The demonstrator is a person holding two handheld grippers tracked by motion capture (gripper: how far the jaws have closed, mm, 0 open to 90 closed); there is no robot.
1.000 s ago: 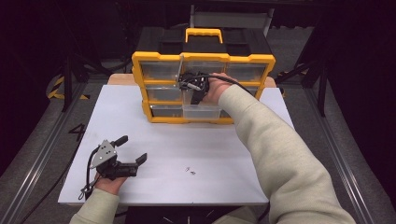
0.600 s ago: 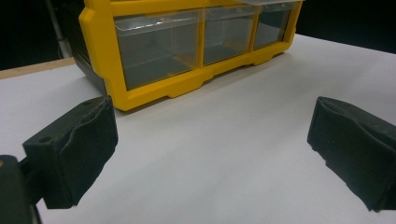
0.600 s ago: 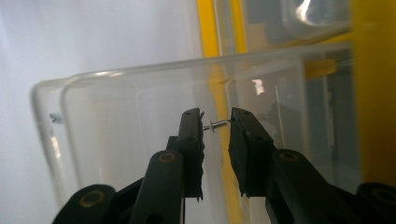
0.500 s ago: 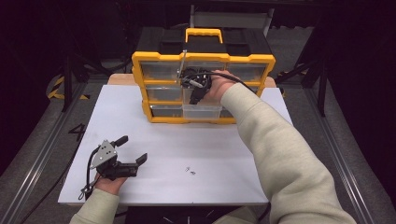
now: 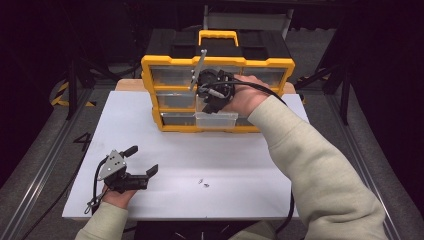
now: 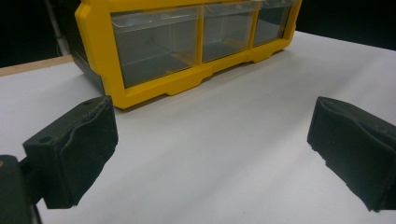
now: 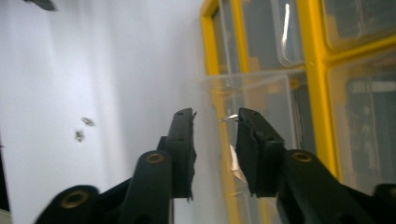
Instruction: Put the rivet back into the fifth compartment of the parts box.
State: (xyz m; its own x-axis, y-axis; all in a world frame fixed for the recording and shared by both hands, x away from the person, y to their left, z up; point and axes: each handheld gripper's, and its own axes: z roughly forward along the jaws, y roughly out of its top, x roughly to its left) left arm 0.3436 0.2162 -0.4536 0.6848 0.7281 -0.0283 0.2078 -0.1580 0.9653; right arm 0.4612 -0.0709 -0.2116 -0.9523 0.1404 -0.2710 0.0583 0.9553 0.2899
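Above the organizer's (image 5: 218, 95) pulled-out drawer (image 5: 216, 119), right gripper (image 7: 215, 122) jaws just parted, empty; left gripper (image 5: 141, 164) open. Risk: snagging drawer, scattering screws (image 5: 203, 183).

The organizer (image 5: 218, 65) is yellow with a black top and clear, colourless drawers (image 5: 216, 118). Its carry handle (image 5: 218, 36) is yellow too. The table (image 5: 250, 160) is plain white. Both grippers, left (image 5: 142, 162) and right (image 5: 212, 102), are black; the sleeves (image 5: 320, 170) are pale beige. 2 small screws (image 5: 203, 183) look silver-grey.
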